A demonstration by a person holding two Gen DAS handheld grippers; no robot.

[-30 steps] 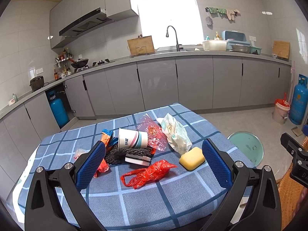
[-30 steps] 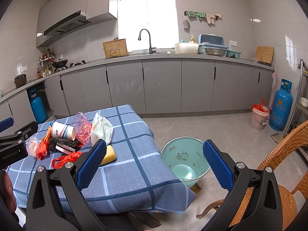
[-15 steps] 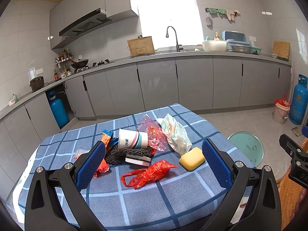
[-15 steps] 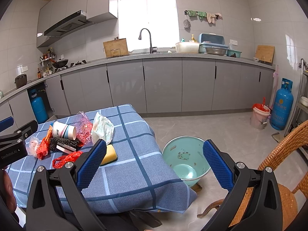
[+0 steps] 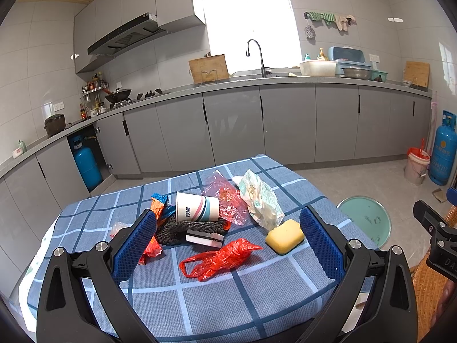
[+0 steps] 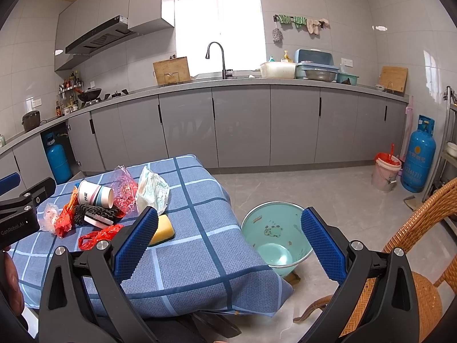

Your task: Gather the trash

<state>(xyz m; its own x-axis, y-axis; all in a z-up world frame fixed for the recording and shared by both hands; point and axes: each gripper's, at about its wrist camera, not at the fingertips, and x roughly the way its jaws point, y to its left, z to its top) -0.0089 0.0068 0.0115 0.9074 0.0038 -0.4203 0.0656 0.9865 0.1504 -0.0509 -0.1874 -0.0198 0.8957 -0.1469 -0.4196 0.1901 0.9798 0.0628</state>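
Trash lies on a blue checked tablecloth (image 5: 217,300): a red plastic bag (image 5: 220,258), a yellow sponge (image 5: 284,235), a tipped paper cup (image 5: 197,207), a black-and-white sponge (image 5: 204,237) on dark netting, a pink wrapper (image 5: 227,195) and a crumpled white wrapper (image 5: 258,197). My left gripper (image 5: 227,241) hovers open above the near side of the pile, holding nothing. My right gripper (image 6: 228,243) is open and empty over the table's right edge, between the yellow sponge (image 6: 162,230) and a green bin (image 6: 275,235) on the floor.
Grey kitchen cabinets (image 6: 242,125) line the back wall. A wicker chair (image 6: 420,260) stands at the right, a blue gas cylinder (image 6: 418,154) and a white bucket (image 6: 385,171) farther back. Open grey floor lies beyond the bin.
Both grippers have stayed nearly still; the right view has shifted very slightly. Nothing on the table has moved.
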